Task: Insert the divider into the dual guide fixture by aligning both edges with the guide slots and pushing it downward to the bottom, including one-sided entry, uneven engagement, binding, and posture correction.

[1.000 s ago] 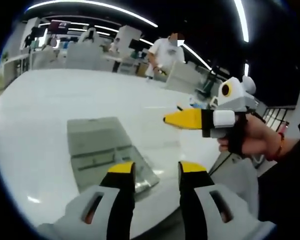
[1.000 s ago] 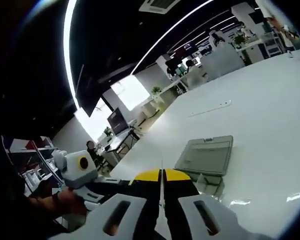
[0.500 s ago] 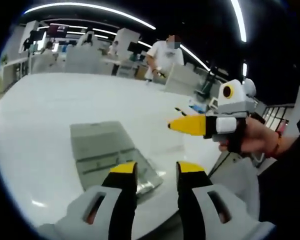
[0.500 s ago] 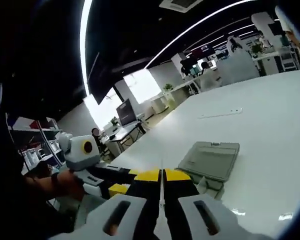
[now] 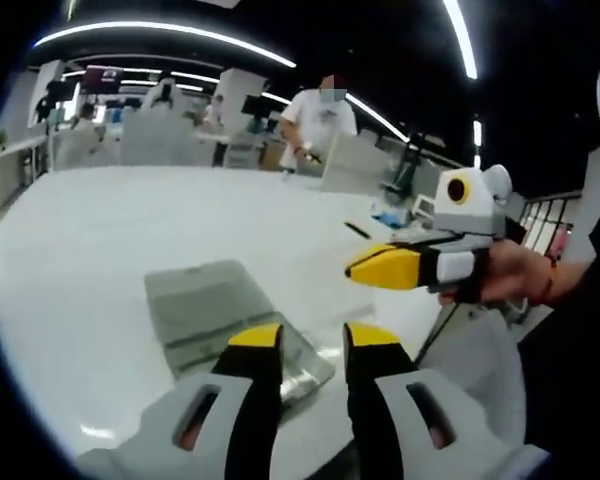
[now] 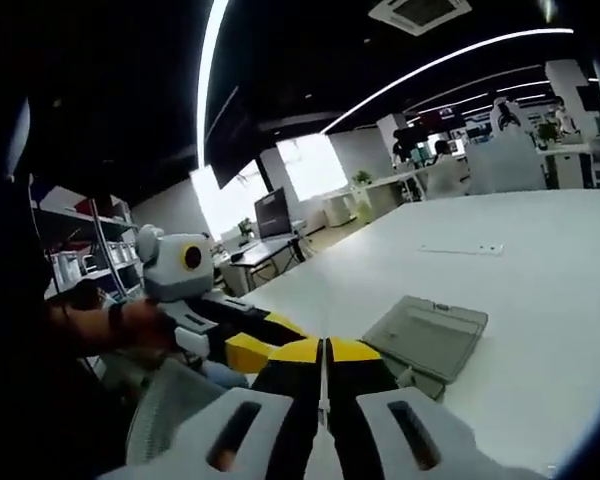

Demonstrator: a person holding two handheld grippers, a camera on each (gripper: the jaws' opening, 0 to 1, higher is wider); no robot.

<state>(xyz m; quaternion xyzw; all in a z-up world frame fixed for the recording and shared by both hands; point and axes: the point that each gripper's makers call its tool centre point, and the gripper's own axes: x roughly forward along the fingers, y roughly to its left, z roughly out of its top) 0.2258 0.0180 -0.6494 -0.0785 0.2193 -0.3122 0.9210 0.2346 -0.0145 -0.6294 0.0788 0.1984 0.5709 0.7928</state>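
Left gripper view: both grippers above the table edge

Left gripper (image 5: 312,340) hangs over the near edge of the white table (image 5: 90,220), jaws parted a little with nothing between them. Beyond its tips the grey guide fixture (image 5: 220,315) lies flat on the table. The right gripper (image 5: 365,268) enters from the right, held in a hand (image 5: 500,280).

In the right gripper view, the right gripper (image 6: 324,350) is pinched on the thin divider (image 6: 323,385), seen edge-on, near the fixture (image 6: 425,335); the left gripper (image 6: 250,350) sits beside it.

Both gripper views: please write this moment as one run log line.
left gripper: open, empty | right gripper: shut on thin divider | grey fixture: on white table, untouched | phase: pre-insertion
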